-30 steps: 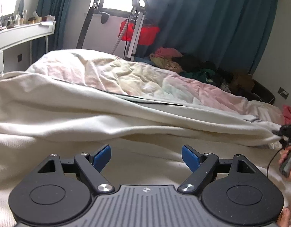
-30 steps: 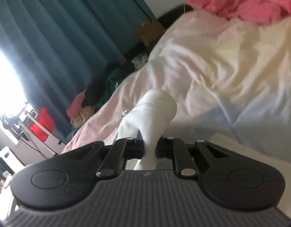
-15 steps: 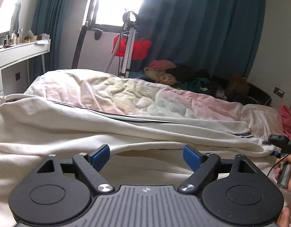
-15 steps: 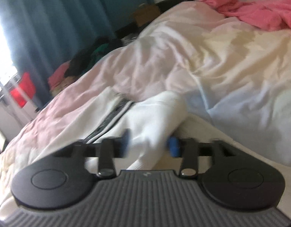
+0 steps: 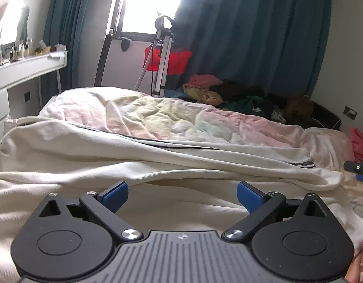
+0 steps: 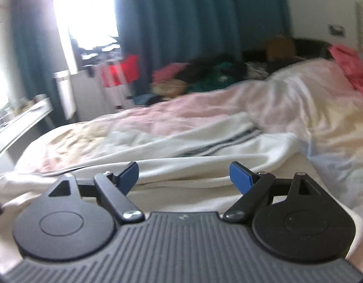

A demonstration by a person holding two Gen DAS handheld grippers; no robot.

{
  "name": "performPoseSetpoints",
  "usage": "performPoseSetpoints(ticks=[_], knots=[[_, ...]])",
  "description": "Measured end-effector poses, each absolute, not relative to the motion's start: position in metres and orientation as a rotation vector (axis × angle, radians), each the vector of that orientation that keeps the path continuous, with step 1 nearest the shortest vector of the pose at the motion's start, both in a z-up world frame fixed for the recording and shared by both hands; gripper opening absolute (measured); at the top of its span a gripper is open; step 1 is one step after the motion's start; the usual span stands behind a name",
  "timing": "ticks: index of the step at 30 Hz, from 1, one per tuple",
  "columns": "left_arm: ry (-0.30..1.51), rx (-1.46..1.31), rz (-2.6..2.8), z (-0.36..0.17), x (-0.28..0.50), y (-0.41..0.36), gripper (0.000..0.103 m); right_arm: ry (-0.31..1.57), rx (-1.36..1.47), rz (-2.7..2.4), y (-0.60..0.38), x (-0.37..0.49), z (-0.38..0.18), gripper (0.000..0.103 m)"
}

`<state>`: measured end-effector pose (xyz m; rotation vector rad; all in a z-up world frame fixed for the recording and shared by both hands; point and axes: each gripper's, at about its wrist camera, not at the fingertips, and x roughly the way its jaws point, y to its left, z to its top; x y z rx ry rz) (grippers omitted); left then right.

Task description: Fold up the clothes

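Ahead of both wide, empty grippers, left (image 5: 182,194) and right (image 6: 183,175), the garment (image 5: 158,162) lies doubled lengthwise on the bed (image 5: 181,120); a crosswise fold likely follows.

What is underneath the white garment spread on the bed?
The white garment lies on a pastel duvet, which shows beyond its far edge. Whatever lies directly beneath it is covered.

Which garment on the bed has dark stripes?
The cream-white garment spread across the near side of the bed; dark stripes run along it. The pink garment at the far corner is plain.
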<state>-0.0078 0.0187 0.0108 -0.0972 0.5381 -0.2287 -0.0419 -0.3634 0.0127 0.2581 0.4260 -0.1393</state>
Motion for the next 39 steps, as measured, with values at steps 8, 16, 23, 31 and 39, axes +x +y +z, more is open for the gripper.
performPoseSetpoints(ticks=[8, 16, 23, 31, 39], knots=[[0.563, -0.074, -0.181, -0.01, -0.001, 0.017, 0.102, 0.439, 0.231, -0.121, -0.349, -0.045, 0.013, 0.086], [0.684, -0.24, -0.004, -0.023, 0.018, 0.069, 0.102, 0.492, 0.239, -0.168, -0.352, -0.044, 0.004, 0.085], [0.716, -0.5, 0.254, 0.003, 0.01, 0.178, 0.102, 0.519, 0.348, -0.255, -0.381, -0.058, 0.0, 0.085], [0.746, -0.92, 0.345, 0.003, -0.039, 0.323, 0.099, 0.465, 0.552, -0.385, -0.468, -0.125, -0.019, 0.085], [0.746, -1.044, 0.224, -0.017, -0.072, 0.362, 0.099, 0.436, 0.755, -0.559, -0.533, -0.205, -0.039, 0.086]])
